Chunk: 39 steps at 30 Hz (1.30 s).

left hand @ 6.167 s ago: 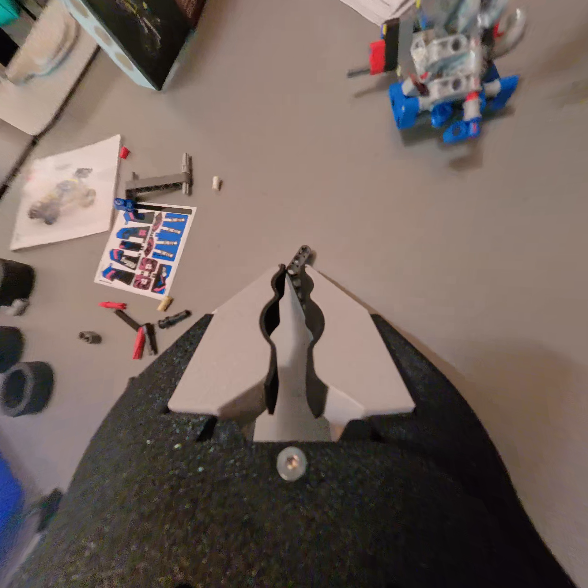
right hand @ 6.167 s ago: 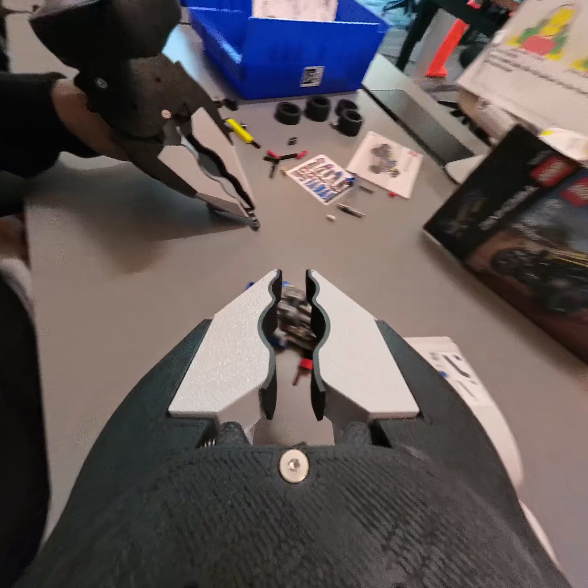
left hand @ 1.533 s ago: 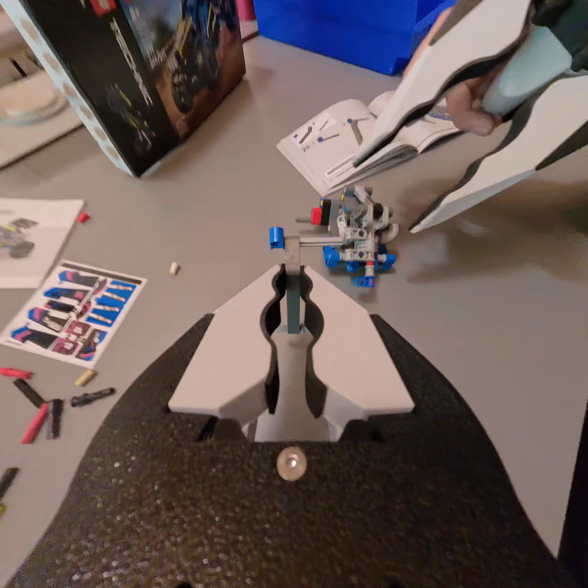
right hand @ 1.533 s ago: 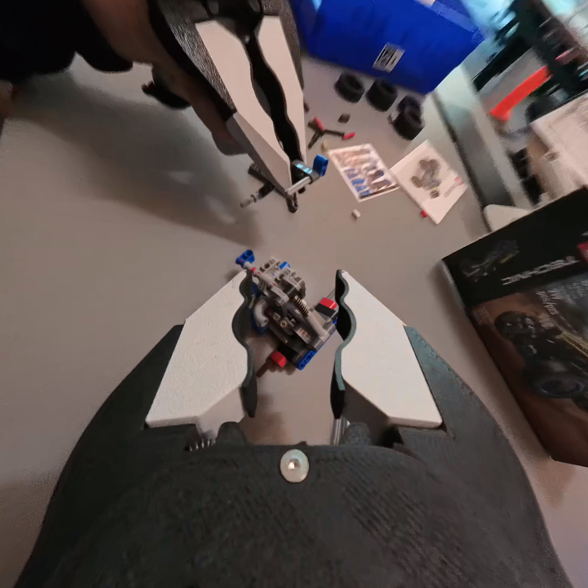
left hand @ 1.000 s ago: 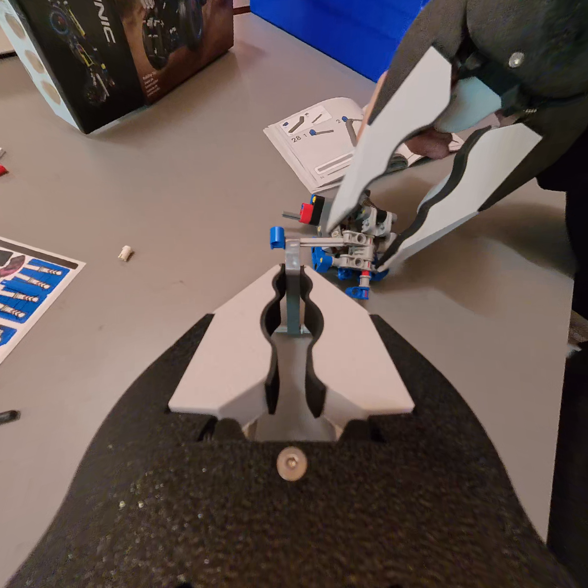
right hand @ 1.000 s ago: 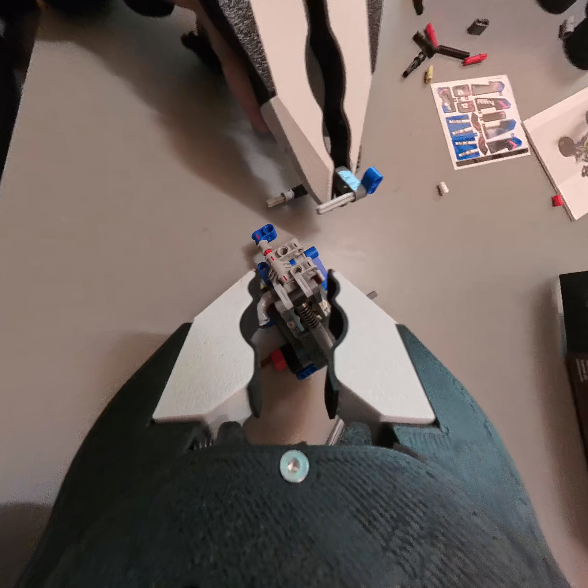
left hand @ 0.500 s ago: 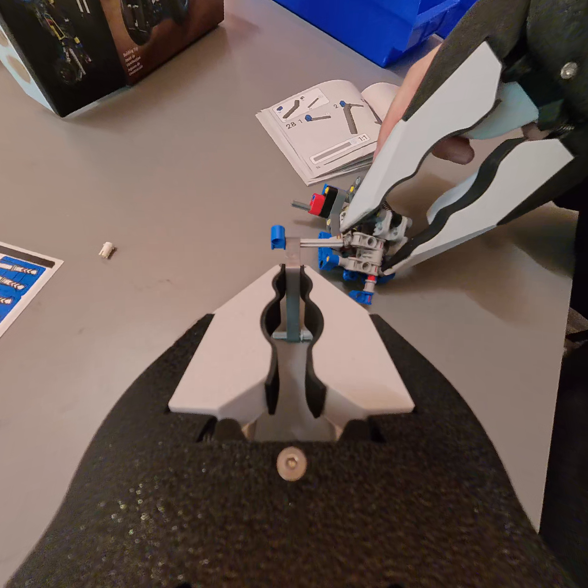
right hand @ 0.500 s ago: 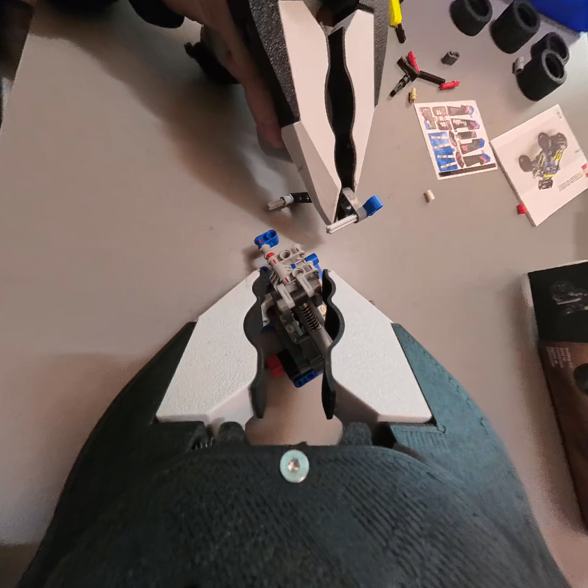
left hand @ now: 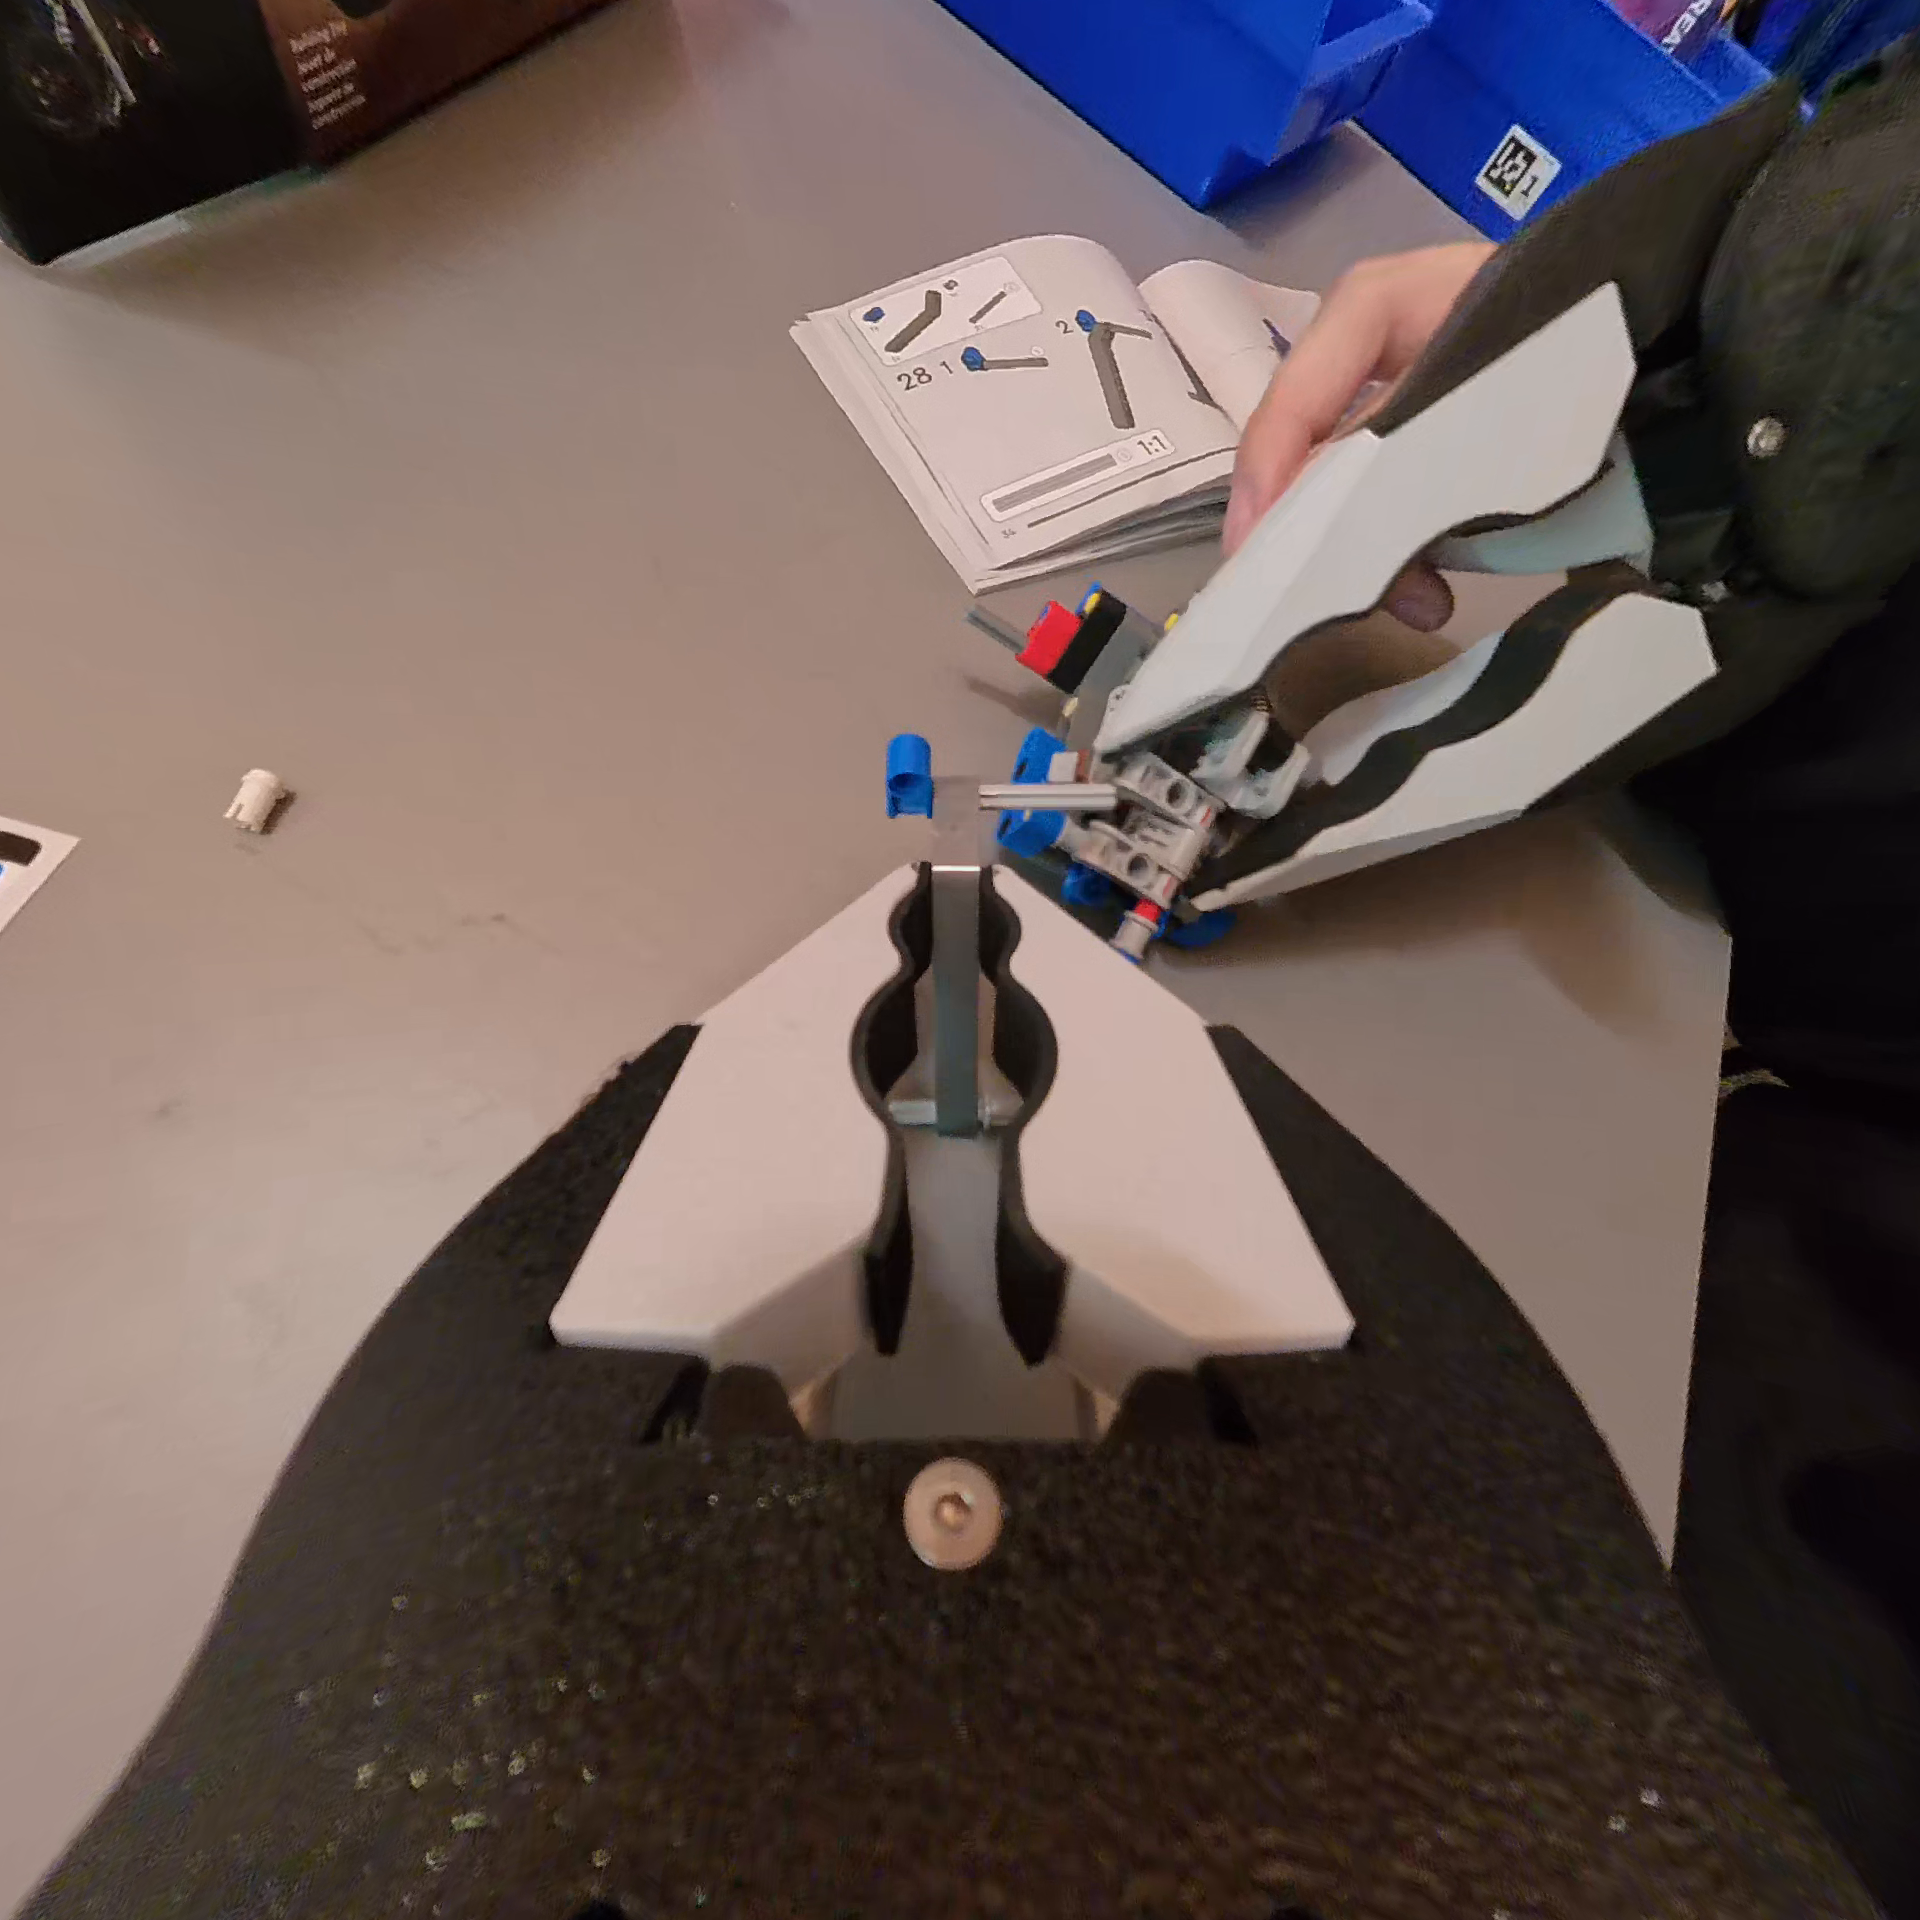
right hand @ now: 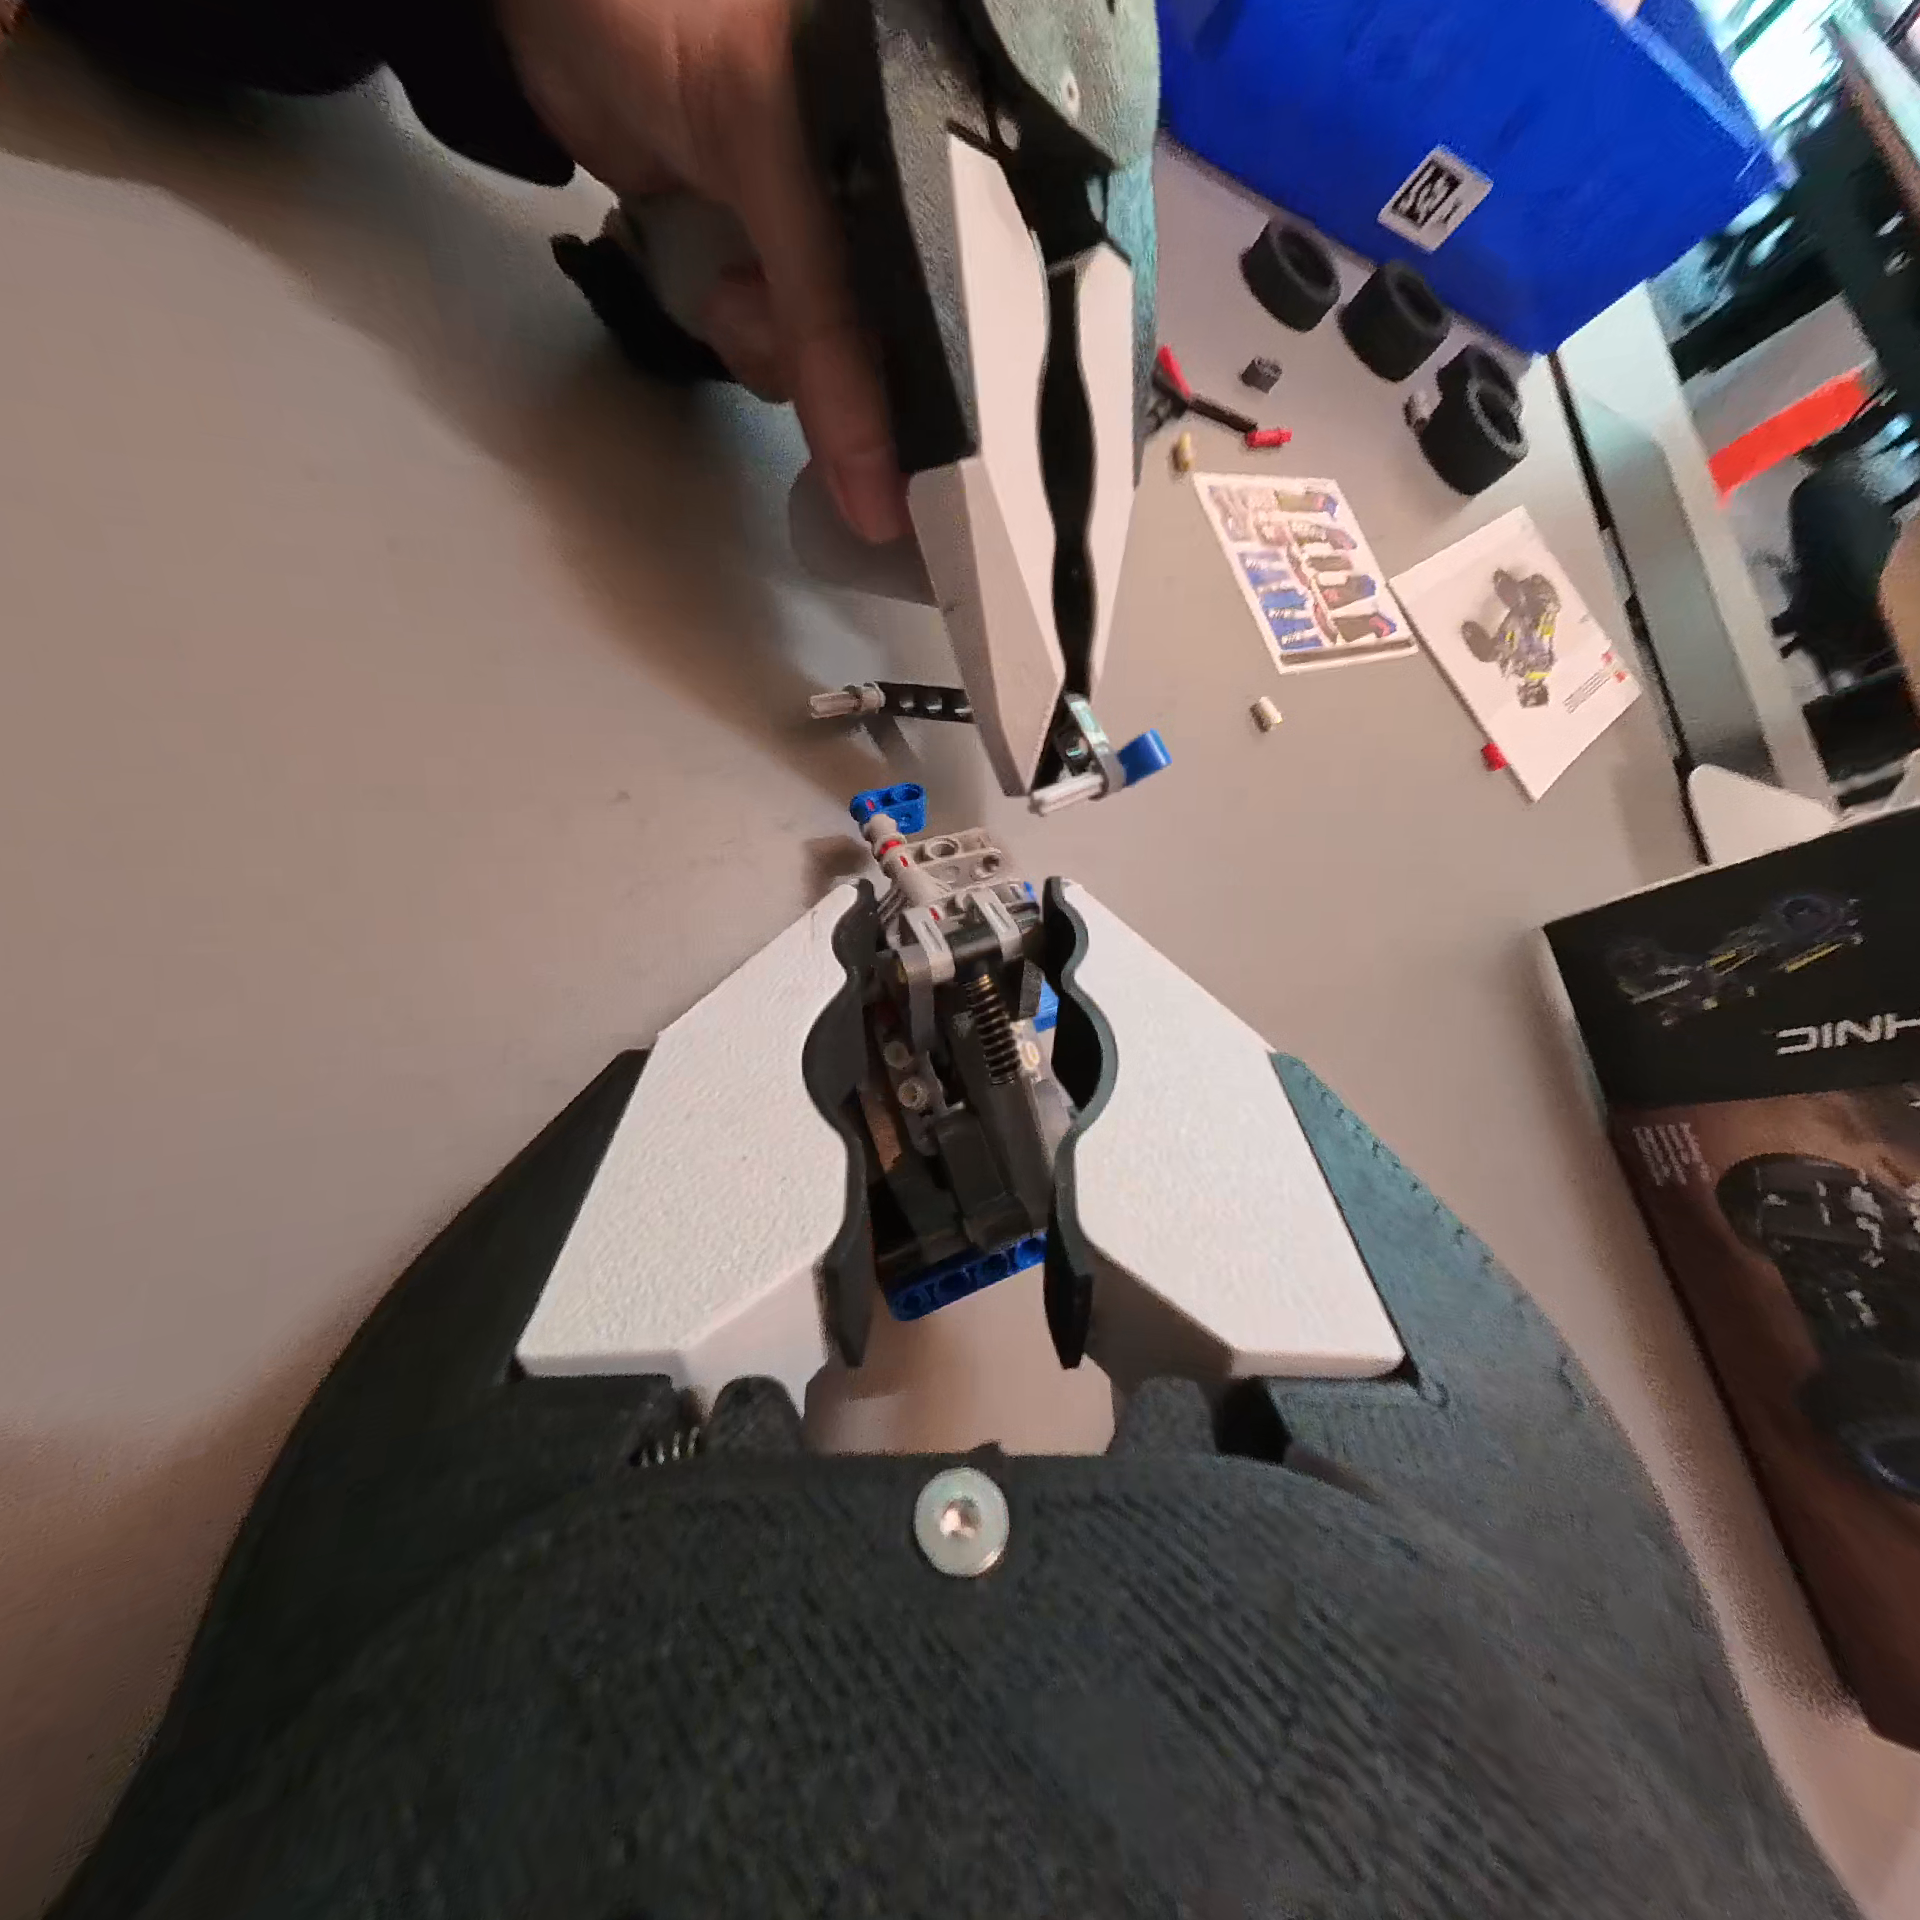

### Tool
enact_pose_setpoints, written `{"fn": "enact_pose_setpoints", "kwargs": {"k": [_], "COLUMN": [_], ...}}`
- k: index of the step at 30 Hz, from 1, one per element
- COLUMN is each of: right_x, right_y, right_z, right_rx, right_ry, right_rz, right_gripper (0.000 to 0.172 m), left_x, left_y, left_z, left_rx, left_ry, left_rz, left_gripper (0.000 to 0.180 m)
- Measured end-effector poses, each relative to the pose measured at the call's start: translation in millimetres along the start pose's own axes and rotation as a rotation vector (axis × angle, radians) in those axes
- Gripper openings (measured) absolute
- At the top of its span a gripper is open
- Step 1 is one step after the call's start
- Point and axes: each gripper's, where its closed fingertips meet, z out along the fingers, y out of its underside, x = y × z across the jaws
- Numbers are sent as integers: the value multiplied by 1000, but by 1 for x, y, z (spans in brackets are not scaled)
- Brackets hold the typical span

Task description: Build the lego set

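Observation:
My left gripper [left hand: 954, 878] is shut on a slim grey beam [left hand: 956, 987] that stands out past its fingertips. The beam's tip carries a blue connector [left hand: 907, 776] and a grey axle [left hand: 1044, 798]. The axle points at a grey and blue brick assembly [left hand: 1143, 831] and ends just short of it. My right gripper [right hand: 958, 894] is shut on that assembly [right hand: 956, 1039], with both pads against its sides and a spring showing on top. The left gripper [right hand: 1055, 748] also shows in the right wrist view, just beyond the assembly.
An open instruction booklet [left hand: 1039, 416] lies behind the assembly, with blue bins [left hand: 1195, 94] at the back. A black beam with a grey pin [right hand: 894, 701], a sticker sheet [right hand: 1299, 566], a leaflet [right hand: 1517, 634], black tyres [right hand: 1392, 312] and a dark box [right hand: 1766, 1195] lie around. The grippers' ends are close to 4 cm from one another.
My right gripper's jaws have closed from either side onto the brick assembly. My left gripper, still holding the grey beam, has brought its axle close to the assembly.

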Motion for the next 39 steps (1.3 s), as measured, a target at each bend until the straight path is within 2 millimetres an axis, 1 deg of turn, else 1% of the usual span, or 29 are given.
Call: {"fn": "enact_pose_setpoints", "kwargs": {"k": [3,7,16,21,24,29,30,31,32,33,34,36,38,39], "right_x": [-4,-6,-6,-4,0,1,1,5,10,12,13,14,11,10], "right_y": [-3,-2,-3,-5,-4,-3,-3,-3,-3,-3,-4,-8,-8,-7], "right_z": [-3,-7,-11,-10,-9,-9,-9,-10,-12,-14,-18,-24,-26,-25], "right_rx": [69,109,207,208,200,196,189,180,170,162,162,180,186,177], "right_ry": [-3,-12,8,28,60,66,70,95,128,141,138,120,90,79], "right_rz": [-1,-24,-21,-30,-28,-25,-26,-26,-24,-21,-8,29,55,65], "right_gripper": [29,30,30,32,37,39,42,50,62,68,69,63,53,53], "left_x": [-4,-11,-15,-4,0,6,6,5,3,0,-3,-6,-2,0], "left_y": [-1,1,3,-1,-3,-5,-6,-6,-5,-4,-3,-3,-5,-6], "left_z": [3,8,23,30,29,27,27,27,26,26,27,27,28,29], "left_rx": [-15,-52,-155,-128,-110,-85,-83,-83,-86,-97,-115,-136,-130,-130], "left_ry": [-9,-51,-154,-81,-62,-34,-35,-42,-56,-78,-102,-135,-132,-129], "left_rz": [4,25,227,192,182,166,167,170,171,170,170,196,225,229], "left_gripper": [5,5,5,5,5,5,5,5,5,5,5,5,4,5]}}
